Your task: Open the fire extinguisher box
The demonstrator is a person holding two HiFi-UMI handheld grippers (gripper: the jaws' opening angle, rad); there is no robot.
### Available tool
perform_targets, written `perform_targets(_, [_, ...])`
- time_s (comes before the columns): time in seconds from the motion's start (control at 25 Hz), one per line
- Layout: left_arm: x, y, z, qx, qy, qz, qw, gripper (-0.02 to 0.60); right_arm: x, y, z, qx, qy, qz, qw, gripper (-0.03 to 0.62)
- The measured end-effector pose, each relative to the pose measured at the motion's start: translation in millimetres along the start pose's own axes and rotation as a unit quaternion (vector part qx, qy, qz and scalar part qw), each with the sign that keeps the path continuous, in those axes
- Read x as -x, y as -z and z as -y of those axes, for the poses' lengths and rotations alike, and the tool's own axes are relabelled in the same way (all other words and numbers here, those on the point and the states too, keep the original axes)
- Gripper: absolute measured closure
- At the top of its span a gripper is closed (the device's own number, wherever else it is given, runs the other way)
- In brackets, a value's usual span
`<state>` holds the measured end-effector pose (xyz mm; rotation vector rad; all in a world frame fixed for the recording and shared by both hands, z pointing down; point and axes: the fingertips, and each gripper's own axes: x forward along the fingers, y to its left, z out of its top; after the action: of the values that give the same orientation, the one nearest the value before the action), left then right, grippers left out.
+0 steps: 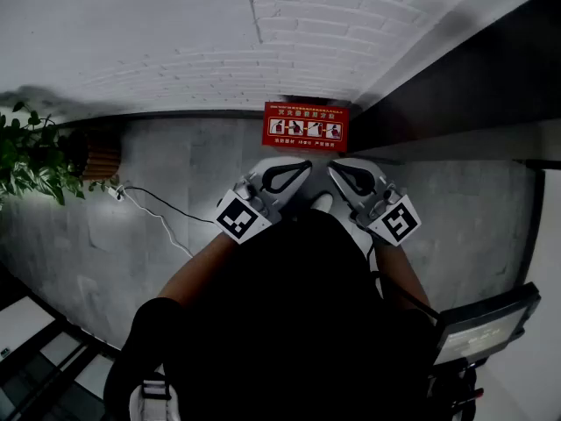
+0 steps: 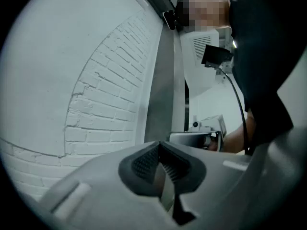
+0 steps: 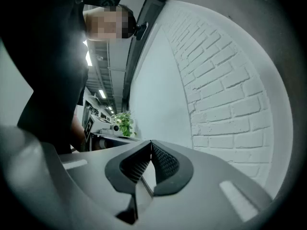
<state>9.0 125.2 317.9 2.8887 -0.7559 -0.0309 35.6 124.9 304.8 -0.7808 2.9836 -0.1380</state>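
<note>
The fire extinguisher box [image 1: 305, 126] is a red case with white pictograms. It stands on the grey floor against the white brick wall [image 1: 289, 33], and its front looks closed. Both grippers are held close to the person's chest, just short of the box and above the floor. The left gripper [image 1: 307, 165] has its black jaws together with nothing in them, and so does the right gripper [image 1: 332, 169]. The left gripper view shows the left gripper [image 2: 159, 145] with pads touching, pointing at brick wall. In the right gripper view the right gripper [image 3: 151, 144] is likewise shut. Neither gripper view shows the box.
A leafy plant [image 1: 31, 156] in a wooden pot [image 1: 98, 158] stands at the left by the wall. A white cable [image 1: 158, 222] runs across the floor from it. A dark panel [image 1: 473, 68] borders the right side. A black flat device [image 1: 486, 323] sits low right.
</note>
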Motion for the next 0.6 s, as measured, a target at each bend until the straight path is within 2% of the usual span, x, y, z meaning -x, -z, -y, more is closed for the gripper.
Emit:
perform_targets(0.28, [-13.2, 2.7, 0.7, -0.006, -0.002, -0.006, 1.0, 0.581, 7.2, 2.7, 10.3, -0.007, -0.005, 0.0, 1.0, 0.584])
perform_targets(0.6, [-29.5, 12.6, 8.6, -0.008, -0.024, -0.025, 0.9994, 0.58, 23.0, 12.0, 32.1, -0.02, -0.01, -0.007, 1.0, 0.583])
